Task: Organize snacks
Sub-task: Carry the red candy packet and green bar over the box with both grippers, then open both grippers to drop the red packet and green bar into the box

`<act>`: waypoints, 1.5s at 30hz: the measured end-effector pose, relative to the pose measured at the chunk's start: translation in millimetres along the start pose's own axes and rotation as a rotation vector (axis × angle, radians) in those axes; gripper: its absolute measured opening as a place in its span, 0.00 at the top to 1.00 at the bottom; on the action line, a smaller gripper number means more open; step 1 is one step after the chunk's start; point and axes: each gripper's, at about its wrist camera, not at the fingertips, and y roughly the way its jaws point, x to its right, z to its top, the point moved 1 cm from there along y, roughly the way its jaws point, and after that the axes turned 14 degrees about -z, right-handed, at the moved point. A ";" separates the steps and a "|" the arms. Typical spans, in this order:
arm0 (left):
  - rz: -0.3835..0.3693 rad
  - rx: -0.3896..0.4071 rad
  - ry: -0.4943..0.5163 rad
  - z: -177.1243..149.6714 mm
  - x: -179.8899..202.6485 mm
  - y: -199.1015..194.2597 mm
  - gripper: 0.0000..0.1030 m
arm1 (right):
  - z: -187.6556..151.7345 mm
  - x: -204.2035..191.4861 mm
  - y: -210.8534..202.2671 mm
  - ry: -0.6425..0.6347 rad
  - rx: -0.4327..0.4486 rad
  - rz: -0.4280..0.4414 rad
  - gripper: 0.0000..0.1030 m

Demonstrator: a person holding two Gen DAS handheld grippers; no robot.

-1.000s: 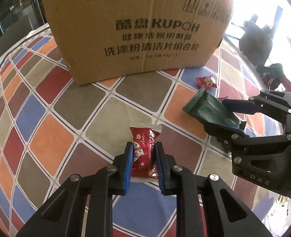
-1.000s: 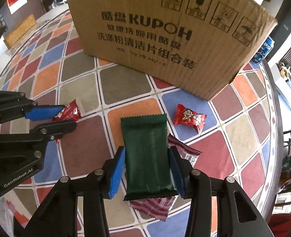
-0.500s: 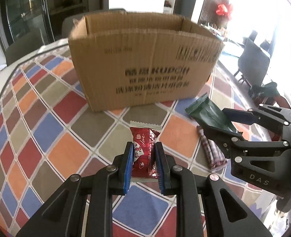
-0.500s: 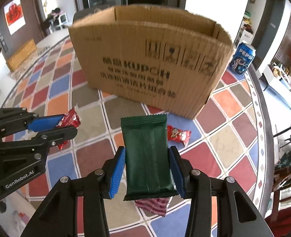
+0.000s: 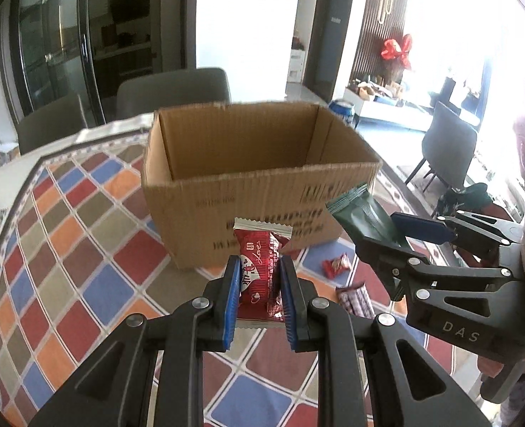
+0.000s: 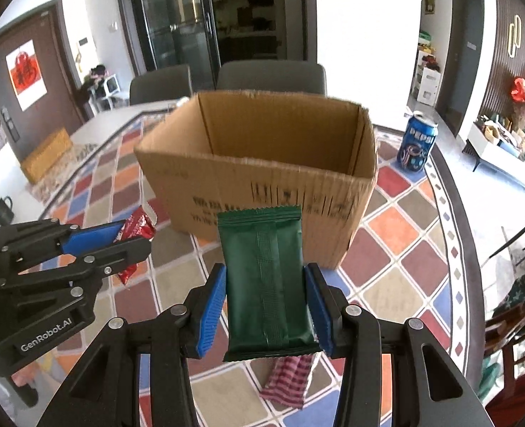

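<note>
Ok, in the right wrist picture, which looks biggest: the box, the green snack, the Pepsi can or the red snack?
1. Cardboard box
2. Green snack, though it is nearest the camera, so its look is inflated
3. Pepsi can and red snack look about alike; the red one is partly hidden.

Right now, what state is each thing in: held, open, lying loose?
Left gripper: shut on red snack.
Red snack: held, lifted.
Right gripper: shut on green packet.
Green packet: held, lifted.
Cardboard box: open-topped.
Small red candy: loose on table.
Striped packet: loose on table.
Pepsi can: upright.

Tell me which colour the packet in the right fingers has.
Dark green packet, seen best in the right wrist view.
</note>
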 end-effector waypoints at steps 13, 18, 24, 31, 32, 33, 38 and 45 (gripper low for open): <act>0.025 0.086 0.037 40.8 0.3 -17.3 0.78 | 41.1 10.3 -19.9 0.056 0.094 0.011 0.56; 0.032 0.113 0.044 55.8 -2.3 -20.2 0.78 | 53.2 11.0 -23.5 0.068 0.120 0.015 0.56; 0.041 0.122 0.049 69.4 -11.4 -14.2 0.78 | 65.3 12.2 -21.5 0.075 0.140 0.013 0.56; 0.045 0.112 0.039 84.3 -21.5 0.9 0.78 | 81.7 14.1 -13.7 0.072 0.153 0.001 0.56; 0.047 0.110 0.038 86.5 -23.3 3.1 0.78 | 83.5 13.9 -12.0 0.071 0.154 0.001 0.56; 0.049 0.108 0.037 88.5 -25.4 6.0 0.78 | 85.1 14.2 -10.0 0.071 0.153 0.001 0.56; 0.060 0.094 0.031 96.5 -34.0 18.5 0.78 | 96.3 15.6 1.8 0.074 0.149 -0.003 0.56; 0.100 0.086 0.012 109.9 -45.5 33.2 0.67 | 106.1 17.5 24.1 0.077 0.122 -0.006 0.56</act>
